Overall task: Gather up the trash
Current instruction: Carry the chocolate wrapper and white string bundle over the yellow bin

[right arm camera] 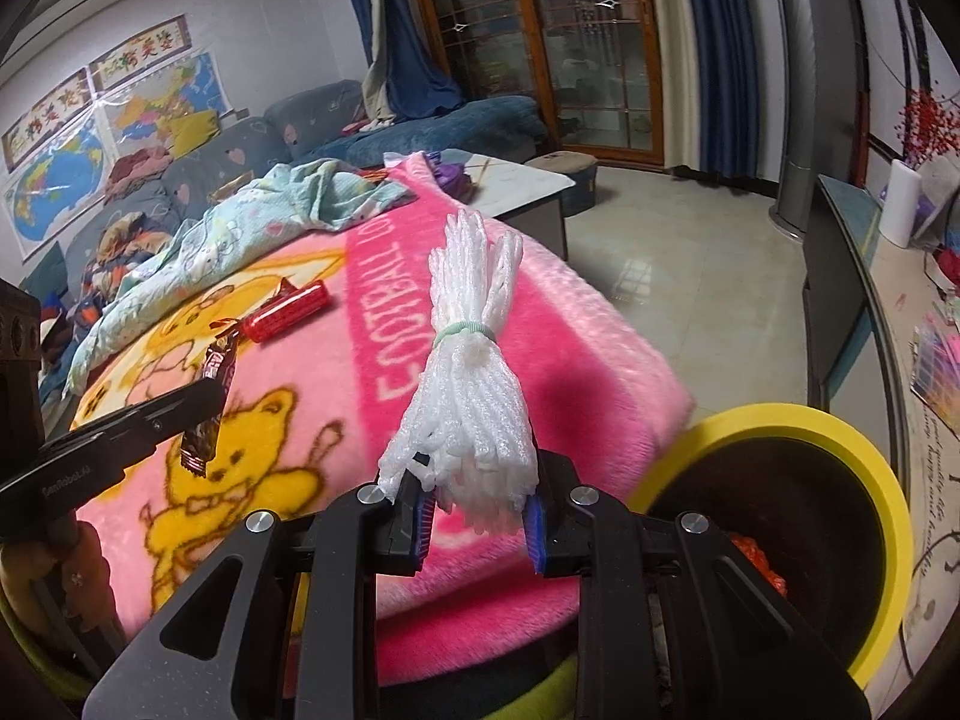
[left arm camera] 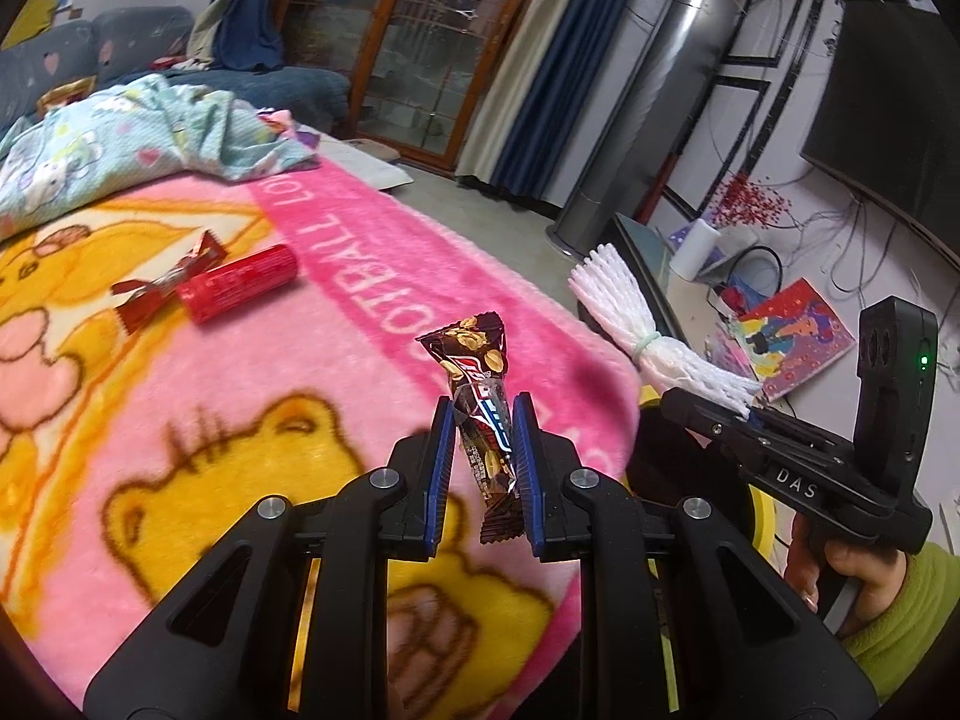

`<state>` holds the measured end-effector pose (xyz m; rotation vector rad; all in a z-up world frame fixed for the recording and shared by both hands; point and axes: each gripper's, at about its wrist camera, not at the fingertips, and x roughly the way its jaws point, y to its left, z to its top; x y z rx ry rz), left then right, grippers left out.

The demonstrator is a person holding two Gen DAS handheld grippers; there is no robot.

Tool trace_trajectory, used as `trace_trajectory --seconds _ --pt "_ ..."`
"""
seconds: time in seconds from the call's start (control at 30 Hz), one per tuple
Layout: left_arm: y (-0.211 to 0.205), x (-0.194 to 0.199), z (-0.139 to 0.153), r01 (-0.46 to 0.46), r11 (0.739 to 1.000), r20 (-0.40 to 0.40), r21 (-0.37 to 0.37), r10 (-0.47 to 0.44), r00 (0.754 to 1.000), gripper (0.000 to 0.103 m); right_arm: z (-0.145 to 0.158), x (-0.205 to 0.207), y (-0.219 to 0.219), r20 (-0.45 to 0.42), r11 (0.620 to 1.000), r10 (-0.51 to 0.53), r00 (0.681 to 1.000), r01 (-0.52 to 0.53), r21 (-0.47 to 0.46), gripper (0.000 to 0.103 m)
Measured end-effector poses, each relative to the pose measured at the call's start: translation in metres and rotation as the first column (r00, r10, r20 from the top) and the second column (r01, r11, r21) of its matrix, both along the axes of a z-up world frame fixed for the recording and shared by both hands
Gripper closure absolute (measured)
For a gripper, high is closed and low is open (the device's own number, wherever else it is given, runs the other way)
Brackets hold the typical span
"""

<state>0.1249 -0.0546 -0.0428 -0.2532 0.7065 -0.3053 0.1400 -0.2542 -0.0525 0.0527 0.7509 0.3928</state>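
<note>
Left wrist view: my left tongs (left arm camera: pixel 480 450) are clamped on a brown snack wrapper (left arm camera: pixel 480 414) at bottom center, held up over the pink blanket (left arm camera: pixel 336 420). A red tube (left arm camera: pixel 240 283) and a red wrapper (left arm camera: pixel 162 288) lie touching at middle left. My right tongs (left arm camera: pixel 741 405) sit at right, gripping the white foam net (left arm camera: pixel 648 330).

Right wrist view: right tongs (right arm camera: pixel 480 516) pinch the foam net (right arm camera: pixel 474 360) dead center. The yellow-rimmed bin (right arm camera: pixel 864 552) is at lower right, with something orange inside. Left tongs (right arm camera: pixel 207 399) with the wrapper (right arm camera: pixel 207 414) are at left.
</note>
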Motion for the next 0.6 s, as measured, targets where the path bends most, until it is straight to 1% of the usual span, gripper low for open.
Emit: trace_trajectory --seconds 0.33,0.6 --pt "-0.036 0.006 0.006 0.092 0.996 0.022 0.011 -0.092 0.996 0.089 0.0 -0.009 -0.04 -0.009 0.995 -0.096 0.995 0.096 0.004 0.08" --pt "-0.068 0.011 0.012 0.165 0.986 0.047 0.026 -0.166 0.985 0.089 0.0 -0.012 -0.076 -0.022 0.983 -0.18 0.983 0.18 0.023 0.08"
